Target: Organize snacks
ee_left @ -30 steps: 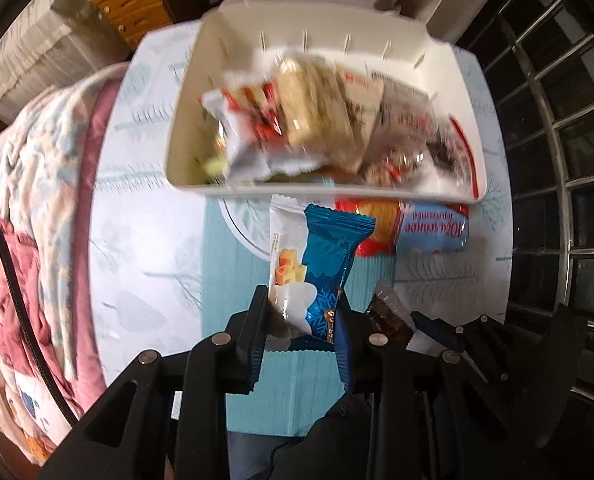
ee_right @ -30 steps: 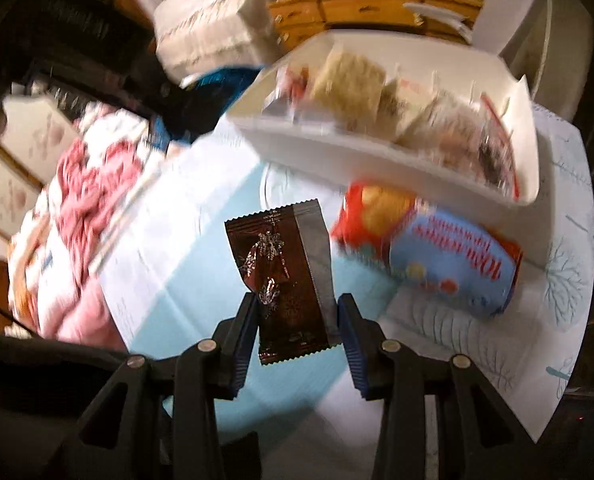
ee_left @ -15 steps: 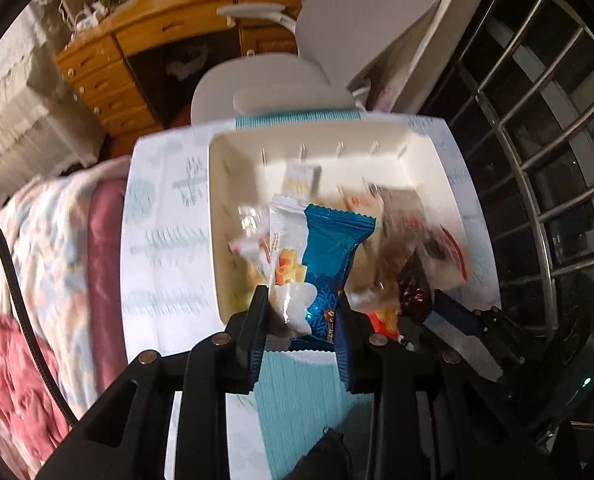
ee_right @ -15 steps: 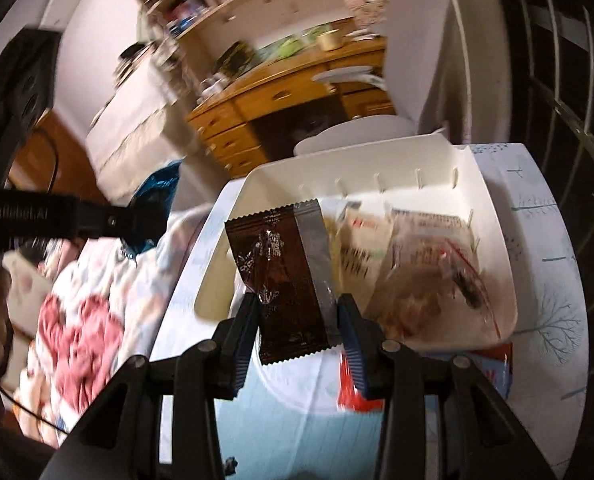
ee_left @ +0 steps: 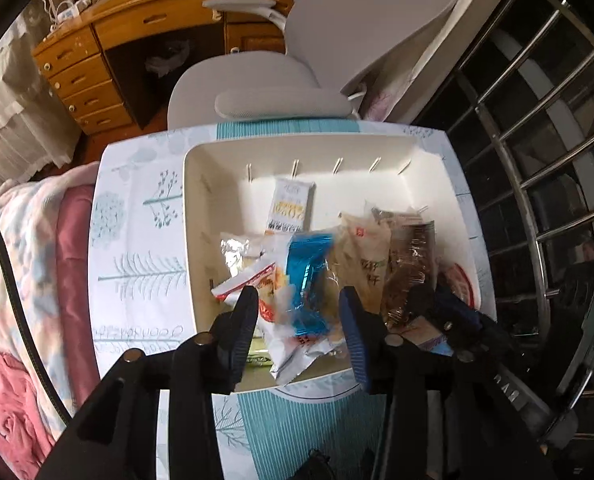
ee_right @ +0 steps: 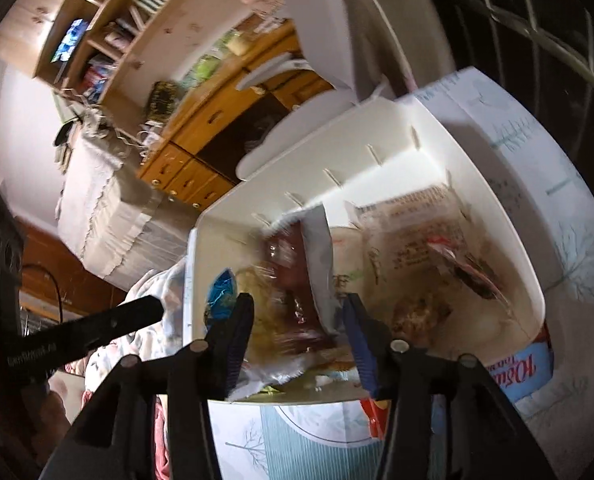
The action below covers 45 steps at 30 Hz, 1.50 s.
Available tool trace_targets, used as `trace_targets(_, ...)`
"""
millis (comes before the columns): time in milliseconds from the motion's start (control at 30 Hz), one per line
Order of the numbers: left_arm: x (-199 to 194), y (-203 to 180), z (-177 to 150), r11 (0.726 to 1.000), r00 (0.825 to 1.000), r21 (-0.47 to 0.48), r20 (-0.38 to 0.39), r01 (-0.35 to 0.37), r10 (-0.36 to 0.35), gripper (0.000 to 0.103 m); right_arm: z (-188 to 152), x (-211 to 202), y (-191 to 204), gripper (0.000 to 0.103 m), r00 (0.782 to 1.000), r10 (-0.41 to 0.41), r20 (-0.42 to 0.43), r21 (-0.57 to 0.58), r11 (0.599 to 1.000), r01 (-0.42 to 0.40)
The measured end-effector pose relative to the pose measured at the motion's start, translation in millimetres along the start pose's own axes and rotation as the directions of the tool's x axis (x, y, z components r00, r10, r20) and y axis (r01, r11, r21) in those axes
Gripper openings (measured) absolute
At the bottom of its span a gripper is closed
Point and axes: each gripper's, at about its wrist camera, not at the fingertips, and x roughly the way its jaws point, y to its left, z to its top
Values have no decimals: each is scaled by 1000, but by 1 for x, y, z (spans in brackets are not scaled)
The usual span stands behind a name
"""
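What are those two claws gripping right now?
Nothing: both the left gripper and right gripper stand open above the white bin.

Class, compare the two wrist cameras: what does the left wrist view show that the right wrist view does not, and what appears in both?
Only the left wrist view shows the small yellow-and-white packet lying alone at the bin's far end, and the window bars.

Only the right wrist view shows the wall shelves and the blue-and-red biscuit pack outside the bin.

Both show the white bin of snacks, the wooden desk and the blue wrapper.
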Motion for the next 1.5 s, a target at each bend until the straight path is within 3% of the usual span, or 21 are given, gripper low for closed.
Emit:
trace_targets(167,-2,15,-10,999,1000,-38,-3,-9,9,42,-5,-6,-10,56,1000,-3,-14,83,997,4)
trace_targets(333,-8,35,-29,993,997,-94,-3,-72,72,44,-21,-18,-24,57,1000,13,-10,194,981,-11)
trace_targets(433,-15,45,-43,990,997,-117,6,-76,77,44,-31,-28,-29,67,1000,23,-6,236,971,-21)
trace_targets(767,-40,50,-113,991,997,-113,24,-66,69,59,-69,-61,-51,67,999,-32,-41,355,934,45)
trace_targets(967,-37,45,-142,992,998,-108,-10,-60,59,64,-91,-63,-74,67,993,-70,-91,449,887,103)
trace_targets(1167,-37,40,-155,996,1000,-83,8,-27,28,72,-104,-51,-93,68,993,-65,-102,517,849,109)
trace_targets(1233,-38,42,-158,997,1000,-78,14,-15,16,72,-108,-43,-100,71,994,-52,-98,547,831,98)
trace_targets(1300,-38,44,-159,997,1000,-78,17,-3,5,72,-113,-35,-107,80,996,-29,-80,589,805,70)
trace_targets(1500,-40,50,-160,997,1000,-78,20,-16,17,72,-122,-11,-123,81,1000,-7,-8,656,754,10)
